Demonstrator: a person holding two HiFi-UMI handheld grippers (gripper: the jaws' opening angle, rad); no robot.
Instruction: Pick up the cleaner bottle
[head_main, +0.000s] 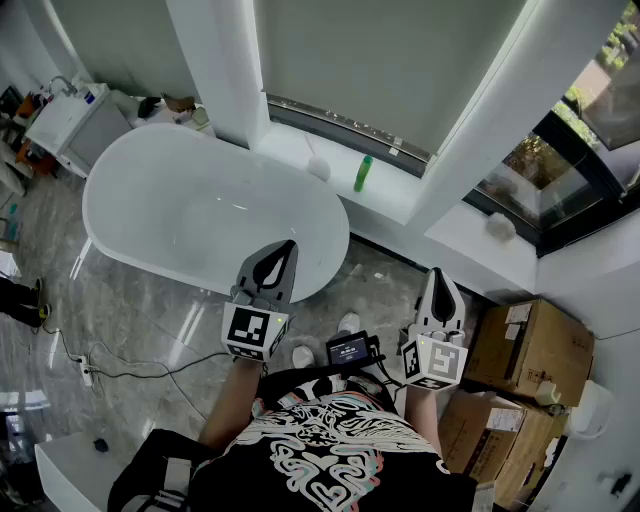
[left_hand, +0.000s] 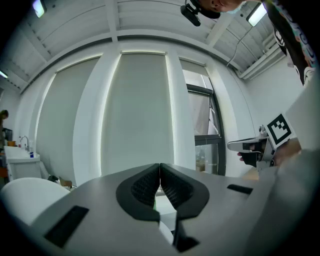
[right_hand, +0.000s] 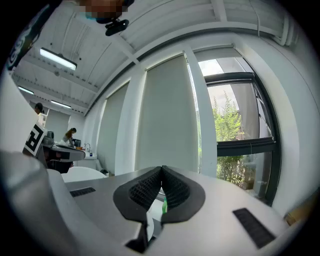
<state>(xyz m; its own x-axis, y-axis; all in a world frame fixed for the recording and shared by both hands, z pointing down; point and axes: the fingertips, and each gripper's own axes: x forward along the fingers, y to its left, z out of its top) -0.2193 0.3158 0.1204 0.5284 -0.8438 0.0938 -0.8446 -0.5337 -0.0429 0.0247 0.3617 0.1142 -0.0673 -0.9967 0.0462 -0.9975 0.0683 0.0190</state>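
Upright, the green cleaner bottle (head_main: 363, 173) stands on the white window ledge (head_main: 388, 196) at two o'clock of the bathtub (head_main: 170, 205), well apart from the left gripper (head_main: 286, 246) and right gripper (head_main: 438, 274), both with jaws pressed together.

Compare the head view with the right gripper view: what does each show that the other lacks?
Head view only: brown cardboard boxes and the grey marble floor. Right gripper view only: a ceiling strip light and a person standing far off. Both: the green cleaner bottle, a mere sliver in the gripper view, the white oval bathtub, and the right gripper, shut and empty.
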